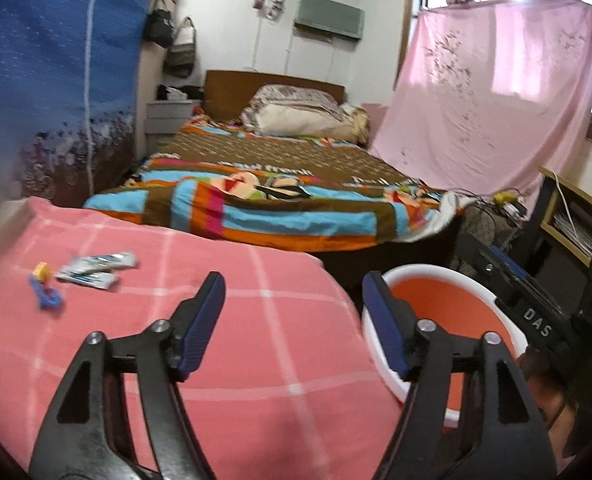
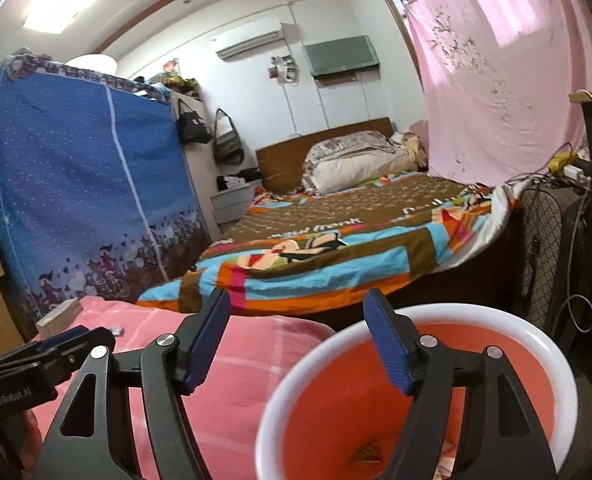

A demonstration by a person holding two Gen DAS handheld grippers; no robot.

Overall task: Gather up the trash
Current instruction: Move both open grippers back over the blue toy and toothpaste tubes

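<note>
My left gripper [image 1: 294, 284] is open and empty above a pink checked cloth [image 1: 216, 340]. On the cloth at the far left lie silver wrappers [image 1: 96, 268], a small yellow piece [image 1: 42, 271] and a blue plastic piece [image 1: 46, 295]. An orange bin with a white rim [image 1: 447, 312] stands right of the cloth. My right gripper [image 2: 296, 300] is open and empty over the bin [image 2: 375, 392], which holds a small brown scrap [image 2: 365, 452]. The left gripper [image 2: 36, 356] shows at the left of the right wrist view.
A bed with a colourful blanket [image 1: 280, 200] lies beyond the cloth. A blue fabric wardrobe [image 1: 56, 80] stands at left. A pink sheet [image 1: 495, 100] hangs at right. A black case [image 2: 551, 256] and a shelf [image 1: 567, 216] stand right of the bin.
</note>
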